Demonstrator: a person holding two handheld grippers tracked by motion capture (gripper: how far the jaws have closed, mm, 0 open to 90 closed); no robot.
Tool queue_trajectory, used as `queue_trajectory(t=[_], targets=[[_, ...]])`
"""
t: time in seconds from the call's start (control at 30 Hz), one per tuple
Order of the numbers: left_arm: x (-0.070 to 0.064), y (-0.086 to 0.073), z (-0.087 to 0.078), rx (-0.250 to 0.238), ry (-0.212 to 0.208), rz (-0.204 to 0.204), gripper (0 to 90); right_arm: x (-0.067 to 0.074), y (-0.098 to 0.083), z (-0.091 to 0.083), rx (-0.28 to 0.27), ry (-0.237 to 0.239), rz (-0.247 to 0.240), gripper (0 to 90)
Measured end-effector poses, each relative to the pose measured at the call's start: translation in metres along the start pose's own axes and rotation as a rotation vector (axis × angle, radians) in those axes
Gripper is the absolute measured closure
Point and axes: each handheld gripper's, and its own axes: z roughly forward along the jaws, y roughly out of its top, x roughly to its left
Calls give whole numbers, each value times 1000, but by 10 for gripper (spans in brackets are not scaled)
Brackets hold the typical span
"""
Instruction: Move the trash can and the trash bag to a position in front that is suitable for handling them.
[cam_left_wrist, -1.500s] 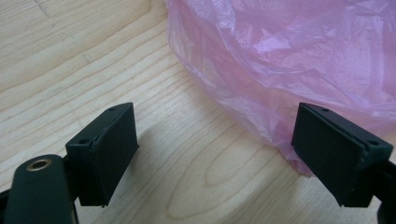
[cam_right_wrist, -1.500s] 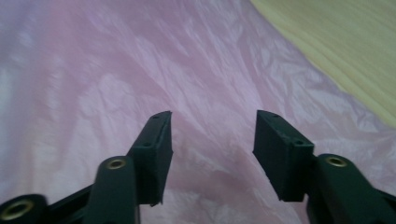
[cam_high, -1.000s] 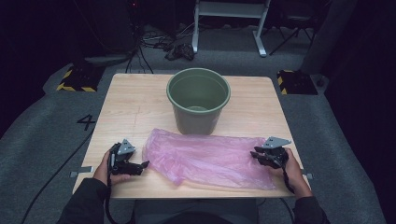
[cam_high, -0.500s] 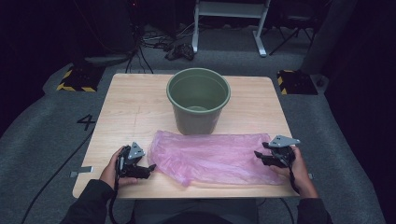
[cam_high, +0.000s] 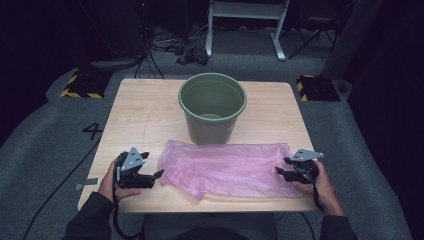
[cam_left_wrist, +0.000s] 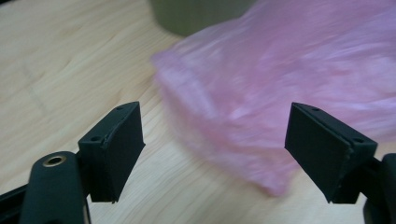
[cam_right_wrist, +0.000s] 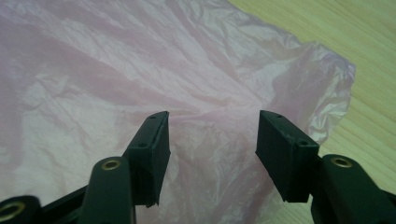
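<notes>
The thin pink plastic bag is lying limp — probably slippery; pinching its crumpled ends suits. Left gripper and right gripper are both gaping, empty.

Pink bag blurred (bucket cut off above)

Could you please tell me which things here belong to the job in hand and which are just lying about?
In the job: pink plastic bag, green bin, left gripper, right gripper, both open.
Lying about: striped floor block, white frame, cables.
</notes>
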Motion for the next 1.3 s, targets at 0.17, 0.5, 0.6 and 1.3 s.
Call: queue_trajectory(t=[0.17,0.5,0.6,1.3], targets=[[-27,18,6,-9,-85,85,183,-2,0,4,5,5,6,450],[-53,30,65,94,-190,154,211,-8,-1,10,-23,56,47,466],[-52,27,80,135,-199,158,282,-13,-3,11,-38,59,66,455],[-5,6,82,184,-208,77,348,-7,22,33,-24,91,18,429]])
